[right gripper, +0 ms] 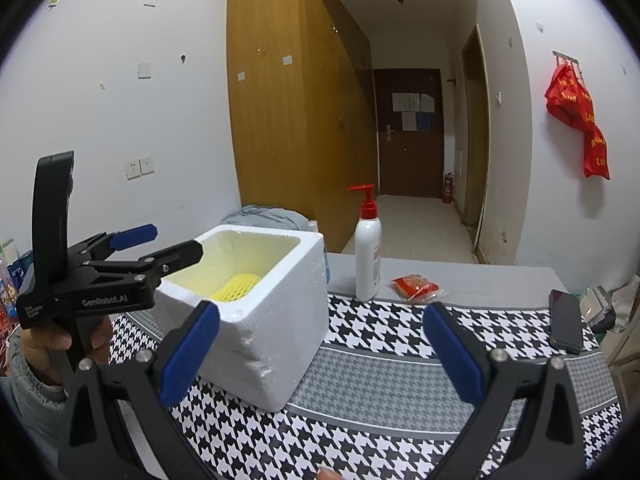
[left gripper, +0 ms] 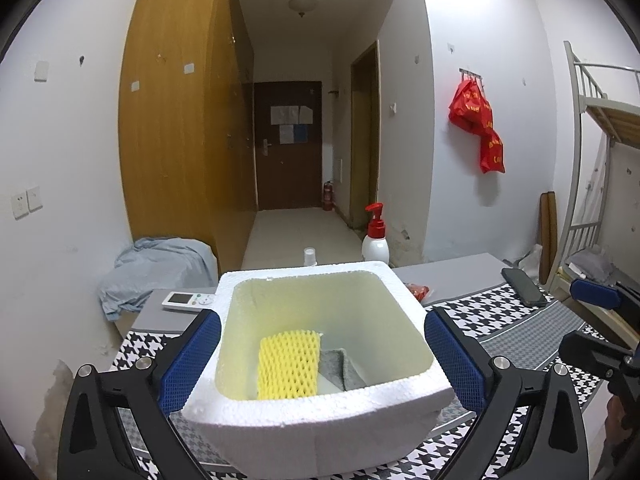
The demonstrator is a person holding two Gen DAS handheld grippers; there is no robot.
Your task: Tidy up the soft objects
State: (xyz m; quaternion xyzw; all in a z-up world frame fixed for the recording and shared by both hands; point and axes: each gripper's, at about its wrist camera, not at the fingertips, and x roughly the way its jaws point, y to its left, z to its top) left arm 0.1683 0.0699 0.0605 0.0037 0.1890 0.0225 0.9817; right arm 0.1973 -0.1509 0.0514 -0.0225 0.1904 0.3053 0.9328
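A white foam box (left gripper: 320,412) stands on the houndstooth cloth; it also shows in the right wrist view (right gripper: 272,344). Inside lie a yellow foam net (left gripper: 289,364) and a folded grey cloth (left gripper: 343,366); the yellow foam net (right gripper: 236,287) shows partly in the right wrist view. My left gripper (left gripper: 322,356) is open and empty, its jaws spread either side of the box, just above its rim; it also shows from the side (right gripper: 176,242). My right gripper (right gripper: 320,352) is open and empty, to the right of the box, above the cloth.
A white pump bottle with a red top (right gripper: 368,256) stands behind the box. A red snack packet (right gripper: 416,286) lies right of it. A black phone (right gripper: 566,320) lies at the table's right edge. A white remote (left gripper: 188,300) lies at back left.
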